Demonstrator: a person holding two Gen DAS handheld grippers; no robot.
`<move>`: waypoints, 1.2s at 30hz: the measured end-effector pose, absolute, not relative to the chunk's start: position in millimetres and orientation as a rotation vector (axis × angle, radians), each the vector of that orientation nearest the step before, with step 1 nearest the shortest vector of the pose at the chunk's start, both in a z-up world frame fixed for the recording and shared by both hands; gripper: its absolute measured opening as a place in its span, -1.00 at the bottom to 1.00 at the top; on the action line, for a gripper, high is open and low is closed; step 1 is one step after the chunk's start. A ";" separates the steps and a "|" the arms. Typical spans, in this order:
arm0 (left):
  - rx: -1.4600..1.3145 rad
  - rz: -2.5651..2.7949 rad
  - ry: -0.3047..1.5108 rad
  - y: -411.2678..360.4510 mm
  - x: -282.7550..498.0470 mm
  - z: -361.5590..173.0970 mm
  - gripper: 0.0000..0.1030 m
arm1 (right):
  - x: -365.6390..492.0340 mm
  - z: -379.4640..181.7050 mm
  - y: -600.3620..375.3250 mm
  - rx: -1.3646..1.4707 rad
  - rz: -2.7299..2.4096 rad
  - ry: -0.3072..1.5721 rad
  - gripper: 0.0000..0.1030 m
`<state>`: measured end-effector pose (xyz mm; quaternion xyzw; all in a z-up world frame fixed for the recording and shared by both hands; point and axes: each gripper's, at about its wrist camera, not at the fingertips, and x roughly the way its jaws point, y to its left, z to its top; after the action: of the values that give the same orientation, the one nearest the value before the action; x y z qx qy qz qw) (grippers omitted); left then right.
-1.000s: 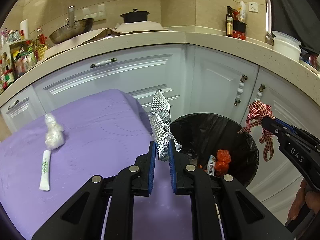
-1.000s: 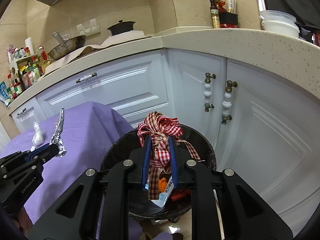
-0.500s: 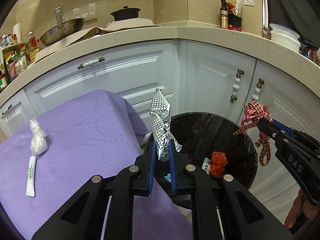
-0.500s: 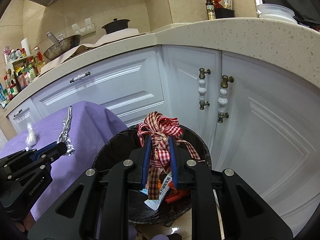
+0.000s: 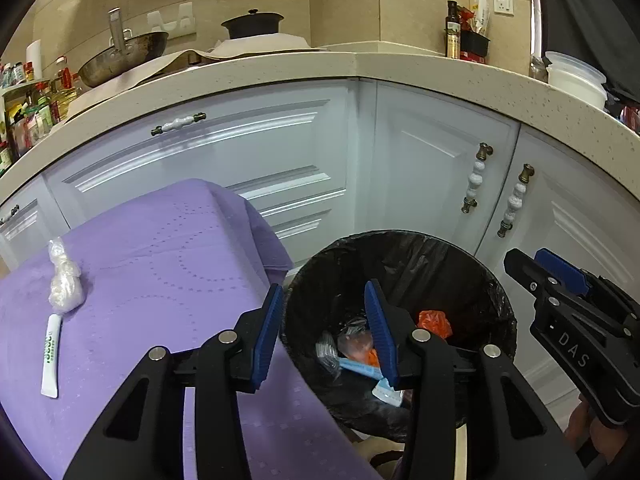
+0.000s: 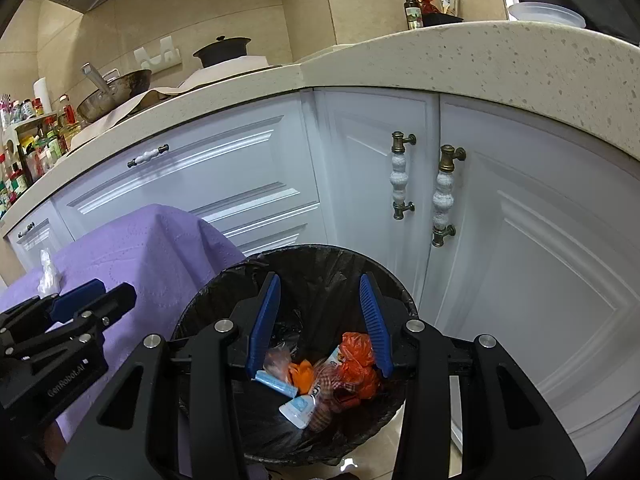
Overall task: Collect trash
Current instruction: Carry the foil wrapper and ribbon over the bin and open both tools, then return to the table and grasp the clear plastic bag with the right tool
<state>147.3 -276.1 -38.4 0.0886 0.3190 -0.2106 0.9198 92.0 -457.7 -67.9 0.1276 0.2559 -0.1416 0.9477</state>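
Right wrist view only: red-checked ribbon bow (image 6: 334, 394) lying inside black-lined round waste bin (image 6: 320, 256). Left hand-held gripper (image 5: 324, 332) and right hand-held gripper (image 6: 318, 322): jaws just opened, released, holding nothing, above bin.

Black-lined trash bin (image 6: 400, 300) with orange wrappers; crumpled plastic (image 5: 64, 284) and white tube (image 5: 51, 354) on purple cloth.
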 end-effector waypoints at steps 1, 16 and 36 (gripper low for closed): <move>0.180 -0.430 0.655 -274.3 147.6 -37.6 -0.15 | 92.5 -67.5 -456.6 0.260 -0.286 0.521 -0.21; 0.113 -0.285 0.640 -199.4 149.5 -23.1 0.00 | 112.7 -52.4 -395.9 0.223 -0.169 0.516 -0.21; 0.001 0.054 0.633 -23.8 153.7 -22.1 0.07 | 173.7 -29.5 -227.0 0.103 0.119 0.553 -0.21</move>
<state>153.7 -23.8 -22.1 0.0007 0.3114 0.0266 0.9499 173.7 -227.0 -29.5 0.0509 0.2727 0.0588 0.9589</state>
